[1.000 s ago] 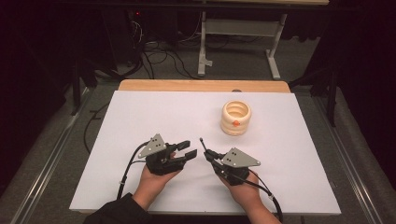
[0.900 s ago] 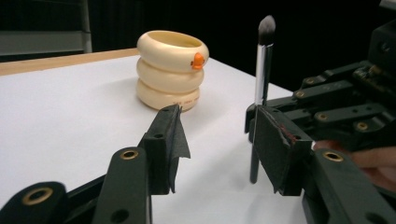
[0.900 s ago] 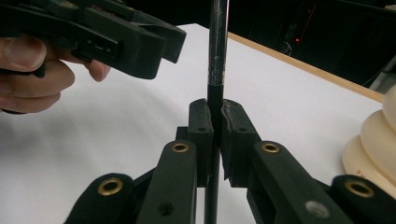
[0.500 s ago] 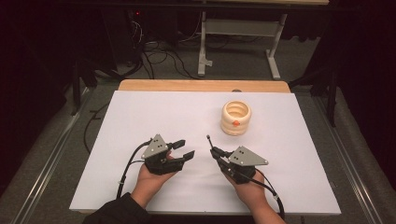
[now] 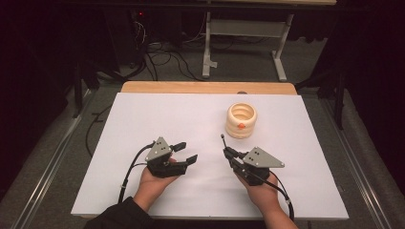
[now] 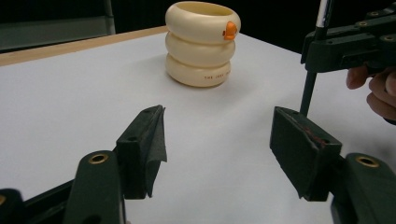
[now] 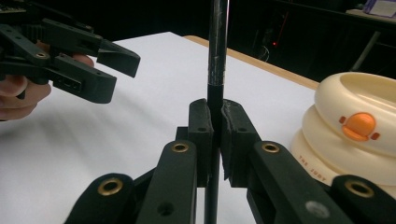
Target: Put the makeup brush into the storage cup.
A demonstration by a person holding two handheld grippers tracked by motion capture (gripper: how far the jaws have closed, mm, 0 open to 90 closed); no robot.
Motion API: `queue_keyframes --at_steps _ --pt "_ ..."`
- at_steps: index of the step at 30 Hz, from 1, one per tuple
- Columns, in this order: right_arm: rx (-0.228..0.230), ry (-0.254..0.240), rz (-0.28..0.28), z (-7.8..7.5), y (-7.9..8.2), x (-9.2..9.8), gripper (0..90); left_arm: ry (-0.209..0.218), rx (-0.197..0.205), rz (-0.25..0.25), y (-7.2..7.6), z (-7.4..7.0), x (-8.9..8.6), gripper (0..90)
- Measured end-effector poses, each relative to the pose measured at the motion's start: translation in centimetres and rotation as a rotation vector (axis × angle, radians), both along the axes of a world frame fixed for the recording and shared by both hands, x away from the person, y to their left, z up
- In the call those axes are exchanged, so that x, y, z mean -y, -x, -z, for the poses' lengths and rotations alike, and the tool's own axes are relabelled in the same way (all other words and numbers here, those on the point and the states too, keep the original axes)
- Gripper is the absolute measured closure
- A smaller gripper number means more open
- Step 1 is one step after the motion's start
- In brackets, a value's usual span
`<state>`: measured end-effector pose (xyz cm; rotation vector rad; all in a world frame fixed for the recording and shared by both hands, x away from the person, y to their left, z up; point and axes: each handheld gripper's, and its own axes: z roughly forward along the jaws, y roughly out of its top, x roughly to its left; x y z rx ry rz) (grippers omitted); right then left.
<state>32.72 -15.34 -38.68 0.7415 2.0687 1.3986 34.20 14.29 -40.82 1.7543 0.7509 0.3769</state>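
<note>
A thin black rod (image 7: pixel 218 56) stands upright between the jaws of my right gripper (image 7: pixel 215 140), which is shut on its lower part. In the high view the right gripper (image 5: pixel 230 153) sits at the front right of the white table, and the rod (image 5: pixel 223 142) ends in a pale tip. My left gripper (image 5: pixel 187 151) lies to its left, a short gap away. Its jaws have just been opening, and the left gripper (image 6: pixel 217 144) has nothing between them. A cream ribbed holder (image 5: pixel 241 120) with an orange mark stands beyond the right gripper.
The white table top (image 5: pixel 157 114) lies on a wooden board (image 5: pixel 191 87) that shows along its far edge. Cables and a metal stand (image 5: pixel 239 28) are on the dark floor behind. Each hand rests near the table's front edge.
The left gripper's jaws have spread wider. The right gripper has shifted to the right with the rod, away from the left gripper.
</note>
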Motion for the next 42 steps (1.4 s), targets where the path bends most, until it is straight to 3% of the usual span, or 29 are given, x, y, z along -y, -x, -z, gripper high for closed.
queue_keyframes --at_steps 24,34,42 --pt "0.011 -0.044 0.096 -0.6 -0.7 3.1 85.8 0.013 -0.005 -0.035 -0.1 0.0 -0.3 18.9" --pt "0.017 -0.082 0.135 -1.3 -0.8 4.5 85.9 0.033 -0.061 -0.044 0.5 -0.8 -0.5 12.2" --pt "0.024 -0.105 0.177 -1.8 -1.1 5.8 85.8 0.014 -0.022 -0.06 0.9 -0.2 -1.0 6.5"
